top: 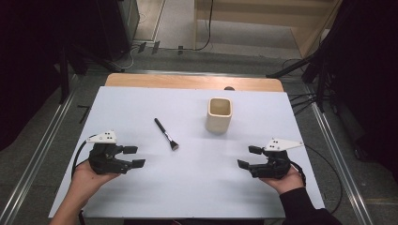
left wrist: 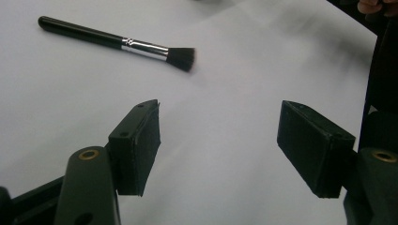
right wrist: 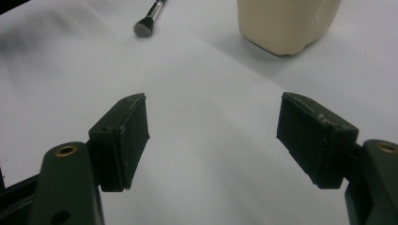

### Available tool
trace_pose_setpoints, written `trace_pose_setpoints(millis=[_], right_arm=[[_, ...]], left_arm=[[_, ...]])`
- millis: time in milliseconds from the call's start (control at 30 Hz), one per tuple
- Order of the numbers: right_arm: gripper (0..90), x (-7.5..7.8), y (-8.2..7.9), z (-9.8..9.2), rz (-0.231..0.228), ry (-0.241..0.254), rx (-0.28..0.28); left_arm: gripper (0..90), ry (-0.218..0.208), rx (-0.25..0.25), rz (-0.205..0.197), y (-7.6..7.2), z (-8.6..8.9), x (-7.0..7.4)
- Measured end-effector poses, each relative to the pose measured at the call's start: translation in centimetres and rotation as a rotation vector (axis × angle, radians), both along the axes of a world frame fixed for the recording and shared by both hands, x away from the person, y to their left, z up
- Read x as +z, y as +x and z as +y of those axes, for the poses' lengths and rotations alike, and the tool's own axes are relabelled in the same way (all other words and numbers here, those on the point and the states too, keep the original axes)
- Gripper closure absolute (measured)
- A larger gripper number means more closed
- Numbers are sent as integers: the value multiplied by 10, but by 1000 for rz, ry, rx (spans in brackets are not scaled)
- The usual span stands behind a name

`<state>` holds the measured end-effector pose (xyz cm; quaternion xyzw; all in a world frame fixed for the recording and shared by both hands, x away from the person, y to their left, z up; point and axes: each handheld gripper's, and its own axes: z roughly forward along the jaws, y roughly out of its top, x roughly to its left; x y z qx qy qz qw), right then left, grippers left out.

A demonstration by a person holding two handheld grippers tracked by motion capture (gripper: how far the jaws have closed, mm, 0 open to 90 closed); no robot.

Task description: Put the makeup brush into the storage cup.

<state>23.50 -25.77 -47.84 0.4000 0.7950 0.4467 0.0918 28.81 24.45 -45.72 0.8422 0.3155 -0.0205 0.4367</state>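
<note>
Cream cup (top: 218,115) upright mid-table: stiff, steady. Brush (top: 166,133) lying flat left of it, well apart: light, thin, likely to roll; best pinched mid-handle. Left gripper (top: 134,156) and right gripper (top: 248,157) spread wide, empty

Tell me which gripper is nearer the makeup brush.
The left gripper: the makeup brush lies just ahead of it, while the right gripper sits farther off.

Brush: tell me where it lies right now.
In the high view, the brush lies flat on the white table, left of the cream cup and nearer the left hand-held gripper.
</note>
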Motion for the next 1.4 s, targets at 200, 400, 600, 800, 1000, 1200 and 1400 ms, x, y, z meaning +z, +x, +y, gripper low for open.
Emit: trace_pose_setpoints(millis=[200,400,600,800,1000,1200,1400], right_arm=[[275,0,-2,1,-4,-19,8],[275,-2,1,1,4,-1,16],[286,-2,2,1,14,3,18],[292,-4,3,-2,2,3,15],[295,-5,5,0,-2,-8,16],[306,-5,6,4,-13,-21,27],[304,-5,11,7,-13,-19,36]], left_arm=[[311,3,2,18,1,-1,-2],[310,4,3,27,4,-1,-3],[318,-2,-2,34,5,-2,-3],[318,-20,8,49,8,-2,-3],[317,-13,21,56,5,1,-4],[312,-50,37,64,0,7,-3],[310,-43,43,59,-3,9,-4]])
